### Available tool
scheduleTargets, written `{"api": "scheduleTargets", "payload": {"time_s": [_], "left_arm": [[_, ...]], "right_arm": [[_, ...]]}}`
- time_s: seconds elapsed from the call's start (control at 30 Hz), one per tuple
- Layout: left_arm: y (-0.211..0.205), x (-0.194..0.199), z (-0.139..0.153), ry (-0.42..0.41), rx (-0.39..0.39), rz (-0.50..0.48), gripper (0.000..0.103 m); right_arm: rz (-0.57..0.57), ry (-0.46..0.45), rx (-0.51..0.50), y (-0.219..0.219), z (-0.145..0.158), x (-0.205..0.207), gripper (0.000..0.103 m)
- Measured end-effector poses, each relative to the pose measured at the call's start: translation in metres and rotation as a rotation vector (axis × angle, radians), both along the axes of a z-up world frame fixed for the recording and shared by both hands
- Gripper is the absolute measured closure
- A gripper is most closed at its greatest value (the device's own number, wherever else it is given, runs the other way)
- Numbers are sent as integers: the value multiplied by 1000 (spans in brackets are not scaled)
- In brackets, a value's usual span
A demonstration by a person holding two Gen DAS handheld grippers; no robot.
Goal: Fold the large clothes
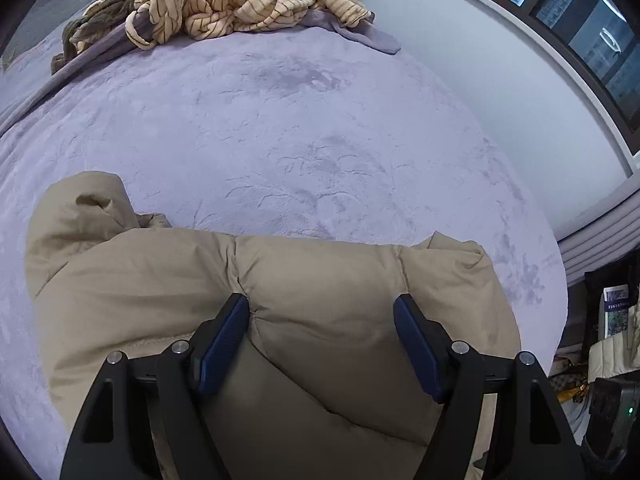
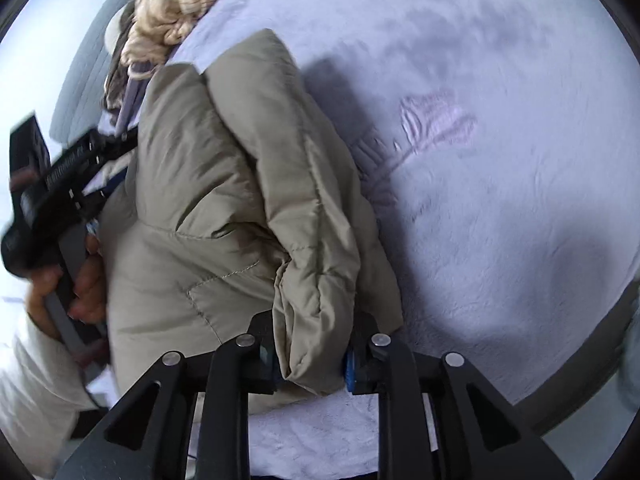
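Note:
A beige puffer jacket [image 1: 280,280] lies bunched on a lilac plush bed cover [image 1: 280,120]. My left gripper [image 1: 322,308] is open, its blue-padded fingers [image 1: 224,340] spread wide just above the jacket's quilted body, holding nothing. In the right wrist view my right gripper [image 2: 310,356] is shut on a thick fold of the jacket [image 2: 240,200], the padded edge [image 2: 312,320] pinched between the jaws. The left gripper's handle and the person's hand [image 2: 86,280] show at the left of that view, beside the jacket.
A heap of cream striped cloth [image 1: 240,0] and a brown blanket [image 1: 92,20] lie at the bed's far end. A grey wall and dark window [image 1: 592,40] are on the right. Bags and boxes [image 1: 612,340] stand beside the bed at lower right.

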State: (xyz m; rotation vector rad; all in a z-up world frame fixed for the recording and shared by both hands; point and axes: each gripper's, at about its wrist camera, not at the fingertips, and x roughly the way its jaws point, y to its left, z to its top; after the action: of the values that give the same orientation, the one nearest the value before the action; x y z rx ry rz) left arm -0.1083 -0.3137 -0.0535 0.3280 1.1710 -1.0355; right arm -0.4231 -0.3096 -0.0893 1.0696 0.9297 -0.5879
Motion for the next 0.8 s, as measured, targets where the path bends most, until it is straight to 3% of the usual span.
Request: {"api": "scheduleTargets", "payload": {"time_s": [0.07,0.13,0.23,0.3,0.37,0.47,0.6,0.8], "left_arm": [[2,1,-2,3,6,6,28],[5,5,-4,8,13,16,28],[6,5,-6,7,16,20,28],[8,5,-6,-7,24,20,28],[7,3,-5,-19,37,23,28],[9,3,1,-31,57,43,28],[32,2,23,-51,68,60,28],[89,1,47,-41,98,131,28]], "right_arm": [[6,9,47,-6,9,-6,72],[40,51,-36,-6,35,-10,57],[105,22,-174,-7,77,-6,48],[155,-13,-185,-15,86,6,46],[216,-11,-159,-21,79,28,46],[311,73,-103,-20,48,63,47],[393,148,-103,-8,17,68,47],[413,175,-121,1,5,52,47]]}}
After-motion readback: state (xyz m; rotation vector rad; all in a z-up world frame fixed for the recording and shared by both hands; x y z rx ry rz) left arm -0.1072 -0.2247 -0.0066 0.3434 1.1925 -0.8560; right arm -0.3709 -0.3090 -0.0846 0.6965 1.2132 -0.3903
